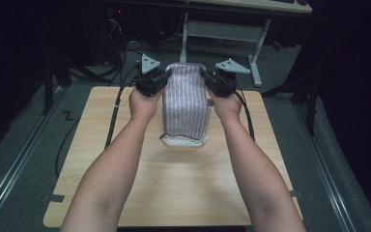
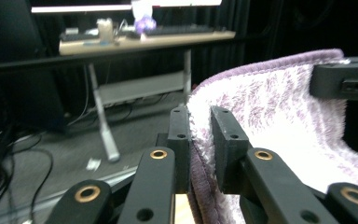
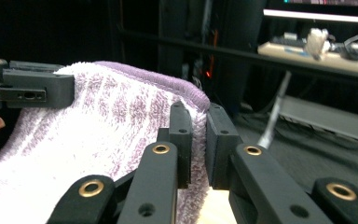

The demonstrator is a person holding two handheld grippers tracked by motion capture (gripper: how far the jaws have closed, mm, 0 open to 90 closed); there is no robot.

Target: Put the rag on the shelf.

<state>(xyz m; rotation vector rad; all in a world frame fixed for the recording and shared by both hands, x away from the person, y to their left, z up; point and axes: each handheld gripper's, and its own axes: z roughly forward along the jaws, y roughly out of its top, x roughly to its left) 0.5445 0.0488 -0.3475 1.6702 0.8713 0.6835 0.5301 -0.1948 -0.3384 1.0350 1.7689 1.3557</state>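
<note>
A purple and white striped towel (image 1: 185,99) hangs lifted above the wooden table (image 1: 174,188), its lower end resting on a white folded cloth (image 1: 183,141). My left gripper (image 1: 160,77) is shut on the towel's upper left corner; the terry edge (image 2: 199,140) sits pinched between its jaws. My right gripper (image 1: 211,79) is shut on the upper right corner, with the purple hem (image 3: 196,119) caught between its jaws. The towel's top edge (image 3: 140,77) stretches between the two grippers, both held at the table's far side.
Cables (image 1: 113,113) trail from the grippers over the table's left and right edges. A desk frame with white legs (image 1: 256,63) stands beyond the table. Dark floor rails (image 1: 19,159) run along both sides.
</note>
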